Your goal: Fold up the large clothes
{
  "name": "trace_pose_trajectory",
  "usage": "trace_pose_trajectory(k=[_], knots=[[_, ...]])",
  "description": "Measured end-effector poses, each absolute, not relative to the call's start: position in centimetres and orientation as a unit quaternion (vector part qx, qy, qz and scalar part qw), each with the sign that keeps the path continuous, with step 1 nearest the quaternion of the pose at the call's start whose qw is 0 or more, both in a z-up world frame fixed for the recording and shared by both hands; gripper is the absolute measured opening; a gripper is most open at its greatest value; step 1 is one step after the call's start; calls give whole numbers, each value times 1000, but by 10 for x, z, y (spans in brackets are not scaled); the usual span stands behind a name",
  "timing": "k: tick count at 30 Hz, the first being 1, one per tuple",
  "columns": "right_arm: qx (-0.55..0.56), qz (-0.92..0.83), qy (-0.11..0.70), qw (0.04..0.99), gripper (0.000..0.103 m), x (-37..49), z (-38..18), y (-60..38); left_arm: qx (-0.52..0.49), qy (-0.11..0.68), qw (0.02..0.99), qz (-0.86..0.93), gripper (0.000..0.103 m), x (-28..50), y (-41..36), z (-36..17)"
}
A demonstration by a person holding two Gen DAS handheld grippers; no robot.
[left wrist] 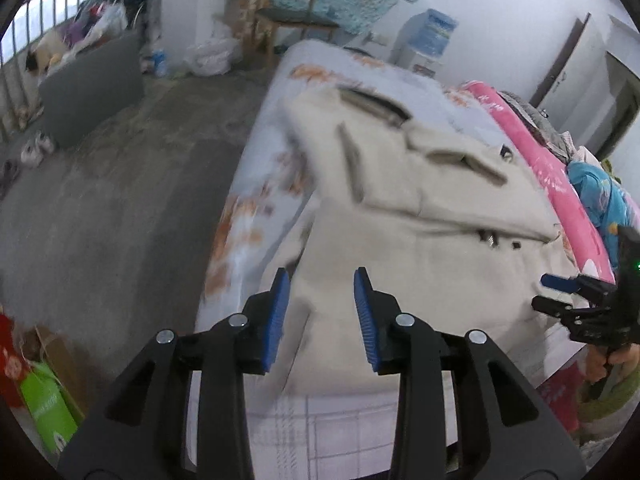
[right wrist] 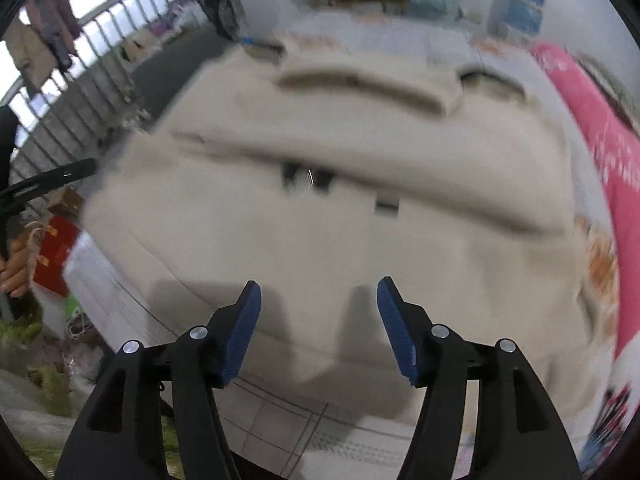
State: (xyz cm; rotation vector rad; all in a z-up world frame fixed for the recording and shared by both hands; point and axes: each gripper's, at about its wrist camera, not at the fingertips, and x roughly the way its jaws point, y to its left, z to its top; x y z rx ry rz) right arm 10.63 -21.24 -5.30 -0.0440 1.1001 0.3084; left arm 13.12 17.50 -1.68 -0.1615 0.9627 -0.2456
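Note:
A large beige garment [left wrist: 420,208] with flap pockets and a zip lies spread over the bed [left wrist: 256,184]; in the right wrist view the beige garment [right wrist: 340,200] fills most of the picture, blurred. My left gripper [left wrist: 322,280] hovers above the garment's near left edge, its blue pads apart with nothing between them. My right gripper [right wrist: 318,292] stands open above the garment's near hem, also holding nothing. The right gripper [left wrist: 560,292] also shows at the right edge of the left wrist view, over the garment's right side, held in a hand.
A pink blanket [left wrist: 532,152] and a pile of coloured clothes [left wrist: 600,196] lie along the bed's far side. Grey floor [left wrist: 100,200] lies left of the bed, with shoes [left wrist: 36,150], a grey board, bags, a wooden chair [left wrist: 296,20] and a railing. A green box [left wrist: 48,408] sits near left.

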Motion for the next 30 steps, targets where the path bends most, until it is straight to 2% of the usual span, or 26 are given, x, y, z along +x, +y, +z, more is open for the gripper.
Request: trace_pose_trajectory(k=[10, 17, 21, 25, 27, 30], knots=[[4, 126, 520, 845, 61, 103, -54, -212, -79, 474, 865, -145, 32, 156, 177, -48], [-2, 119, 523, 844, 61, 107, -55, -210, -138, 443, 851, -248, 33, 162, 180, -38], [-3, 117, 523, 844, 61, 109, -55, -210, -121, 475, 843, -221, 33, 178, 174, -53], [-4, 116, 522, 845, 62, 110, -56, -209, -148, 441, 840, -279, 33, 172, 168, -42], [-4, 117, 521, 846, 62, 109, -56, -210, -140, 428, 842, -297, 33, 168, 160, -37], [-3, 119, 519, 847, 62, 109, -56, -211, -93, 457, 851, -240, 31, 178, 148, -45]])
